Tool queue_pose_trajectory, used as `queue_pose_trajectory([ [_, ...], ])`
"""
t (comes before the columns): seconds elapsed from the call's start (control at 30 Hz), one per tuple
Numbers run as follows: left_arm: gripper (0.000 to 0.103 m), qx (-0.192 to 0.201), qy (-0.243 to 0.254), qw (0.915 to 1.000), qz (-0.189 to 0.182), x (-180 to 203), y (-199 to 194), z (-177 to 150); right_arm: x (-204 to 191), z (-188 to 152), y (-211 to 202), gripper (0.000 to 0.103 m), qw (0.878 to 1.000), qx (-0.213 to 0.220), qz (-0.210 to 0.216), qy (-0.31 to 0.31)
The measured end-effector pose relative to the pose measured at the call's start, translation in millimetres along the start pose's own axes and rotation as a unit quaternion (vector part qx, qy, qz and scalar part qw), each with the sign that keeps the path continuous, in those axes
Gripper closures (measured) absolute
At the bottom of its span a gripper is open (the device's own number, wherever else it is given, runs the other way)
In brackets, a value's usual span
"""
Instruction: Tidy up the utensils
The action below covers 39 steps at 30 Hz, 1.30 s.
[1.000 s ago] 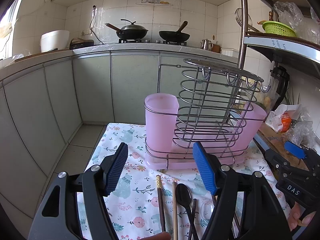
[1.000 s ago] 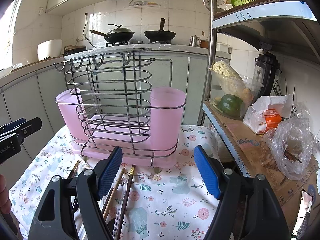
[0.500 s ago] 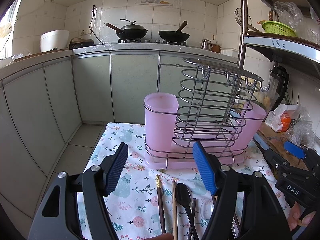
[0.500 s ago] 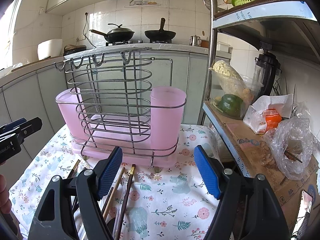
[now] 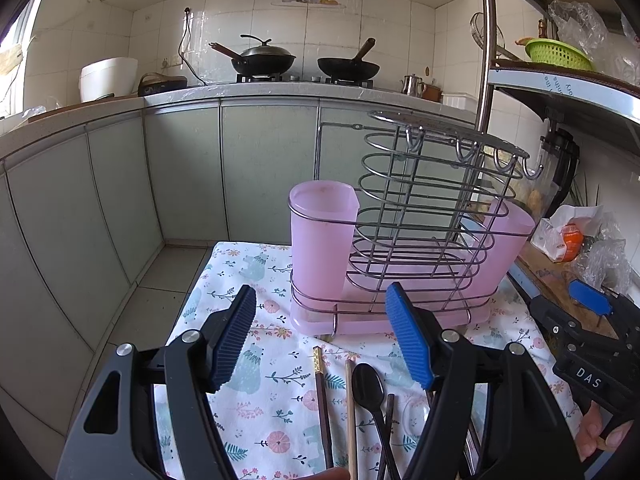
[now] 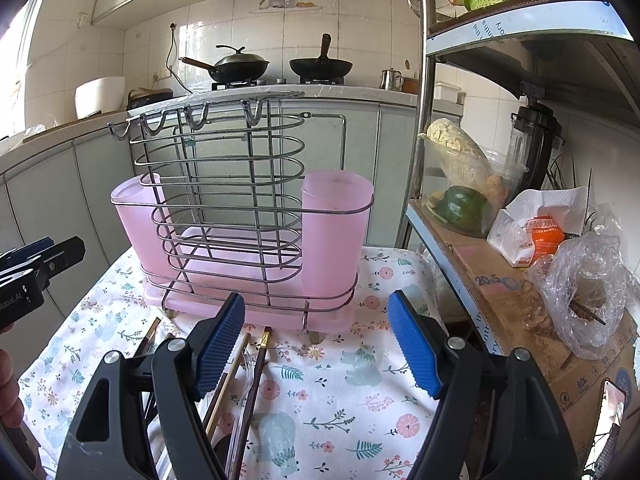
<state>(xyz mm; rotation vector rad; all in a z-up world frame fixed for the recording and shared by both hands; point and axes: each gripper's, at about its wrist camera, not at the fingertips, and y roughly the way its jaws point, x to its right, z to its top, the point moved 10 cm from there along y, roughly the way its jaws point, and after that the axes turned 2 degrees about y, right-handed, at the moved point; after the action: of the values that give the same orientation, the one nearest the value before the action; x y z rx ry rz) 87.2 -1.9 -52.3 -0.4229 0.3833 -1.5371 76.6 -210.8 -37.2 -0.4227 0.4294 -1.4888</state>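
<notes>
Two wrist views, both facing my utensil rack point(image 5: 404, 236)

My left camera looks low over the bench at the rack from its left end; my right camera faces the rack point(image 6: 248, 224) from its right end, equally near. Both share the rack and the stove counter behind it.

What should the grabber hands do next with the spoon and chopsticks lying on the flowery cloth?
Probably lower the left gripper onto the black spoon and close on it. Both grippers are open and hold nothing, the utensils lie loose on the cloth right under the left gripper, and the pink cup of the wire rack just beyond looks empty, so far as can be seen.
</notes>
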Motion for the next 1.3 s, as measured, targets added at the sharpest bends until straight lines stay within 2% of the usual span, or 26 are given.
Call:
queue_pose_trajectory([
  [0.27,0.035,-0.01,0.0,1.0,0.0,-2,4,-3,-5,-12,8,0.03,1.0,-0.013,0.007,0.007],
  [0.47,0.035,-0.03,-0.002,0.9995,-0.007,-6,11,-9,-2,-16,13,0.03,0.998,-0.048,0.024,0.013],
  [0.63,0.035,-0.065,-0.007,0.9978,-0.015,-16,22,-18,-1,-27,21,0.031,0.994,-0.092,0.049,0.035],
  [0.83,0.035,-0.119,-0.018,0.9924,-0.024,-28,37,-34,1,-44,37,0.039,0.984,-0.15,0.075,0.067],
  [1.17,0.039,-0.139,-0.019,0.9901,-0.009,-39,46,-42,2,-52,49,0.042,0.98,-0.168,0.076,0.076],
  [1.27,0.039,-0.144,-0.019,0.9894,-0.013,-39,48,-42,2,-53,50,0.042,0.98,-0.169,0.076,0.075],
  [1.3,0.043,-0.146,-0.016,0.989,-0.017,-37,48,-42,3,-53,50,0.043,0.98,-0.17,0.076,0.076],
])
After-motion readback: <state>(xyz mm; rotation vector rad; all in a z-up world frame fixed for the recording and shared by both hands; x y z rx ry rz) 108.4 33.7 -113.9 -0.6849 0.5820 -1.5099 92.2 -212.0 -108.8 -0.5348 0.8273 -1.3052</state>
